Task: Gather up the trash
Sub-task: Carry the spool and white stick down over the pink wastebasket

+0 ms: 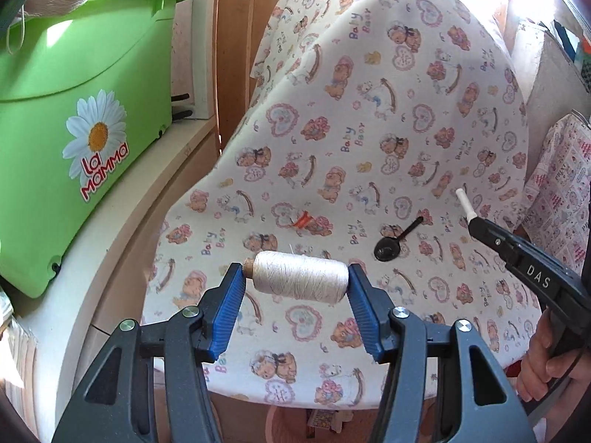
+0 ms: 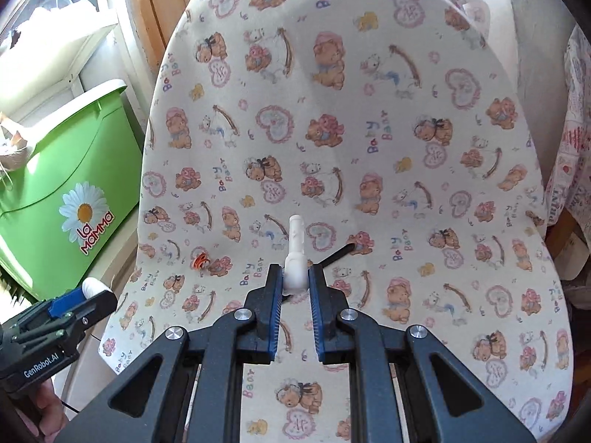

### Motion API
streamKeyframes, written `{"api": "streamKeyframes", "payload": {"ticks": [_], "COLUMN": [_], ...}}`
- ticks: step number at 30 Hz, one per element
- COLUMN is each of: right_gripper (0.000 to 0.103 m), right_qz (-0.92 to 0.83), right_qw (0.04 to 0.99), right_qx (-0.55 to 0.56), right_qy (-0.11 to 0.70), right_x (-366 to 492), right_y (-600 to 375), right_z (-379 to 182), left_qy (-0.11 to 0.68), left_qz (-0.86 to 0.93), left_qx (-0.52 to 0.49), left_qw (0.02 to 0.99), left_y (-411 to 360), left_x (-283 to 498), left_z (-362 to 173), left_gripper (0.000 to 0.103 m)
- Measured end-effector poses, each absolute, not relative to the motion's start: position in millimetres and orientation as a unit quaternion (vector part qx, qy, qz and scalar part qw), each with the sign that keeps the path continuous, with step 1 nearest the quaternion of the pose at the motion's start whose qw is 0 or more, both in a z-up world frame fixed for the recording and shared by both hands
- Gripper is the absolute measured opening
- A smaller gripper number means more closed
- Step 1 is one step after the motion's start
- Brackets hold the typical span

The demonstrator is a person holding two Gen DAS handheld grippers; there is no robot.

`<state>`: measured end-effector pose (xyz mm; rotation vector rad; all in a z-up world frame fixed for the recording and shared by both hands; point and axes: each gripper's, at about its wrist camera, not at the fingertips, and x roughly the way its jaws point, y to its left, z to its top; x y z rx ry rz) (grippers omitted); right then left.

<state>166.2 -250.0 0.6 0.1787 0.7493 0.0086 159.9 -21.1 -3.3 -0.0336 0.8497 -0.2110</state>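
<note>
While the left gripper [image 1: 297, 277] clamps a thread spool [image 1: 301, 276] above the teddy-print cloth [image 1: 406, 110] and the right gripper [image 2: 295, 277] pinches a white plastic piece [image 2: 295, 254], two items look collected. A black spoon [image 1: 391, 245] and an orange scrap [image 1: 302, 219] remain on the cloth. Beside the cloth, the green bin [image 1: 74, 118] holds rags and string.

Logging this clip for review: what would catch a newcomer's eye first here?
The white thread spool clamped end to end in the left claw, above the teddy-bear print cloth. The right claw grips a white plastic piece. At left sits a bright green bin; a black spoon lies on the cloth.
</note>
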Motion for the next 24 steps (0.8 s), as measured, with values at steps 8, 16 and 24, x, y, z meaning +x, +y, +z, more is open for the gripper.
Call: {"api": "streamKeyframes", "payload": {"ticks": [8,16,24], "right_gripper": [0.016,0.016,0.016], "right_qz": [0.026,0.021,0.048], "right_qw": [0.927,0.932,0.928], "right_qx": [0.096,0.087,0.072], "right_qy": [0.361,0.352,0.363], "right_x": [133,97,62], "right_y": [-257,-255,-240], "right_z": [14,19,14], "left_qy": [0.417,0.437,0.471], "left_qz": [-0.113,-0.117,-0.119], "left_qx": [-0.028,-0.043,-0.052], "left_qw": [0.902,0.891,0.873], "left_y": [-28,-34,-32], "left_x": [134,99,77], "left_z": [-8,-25,-44], "left_gripper": [0.055,0.055,0.055]}}
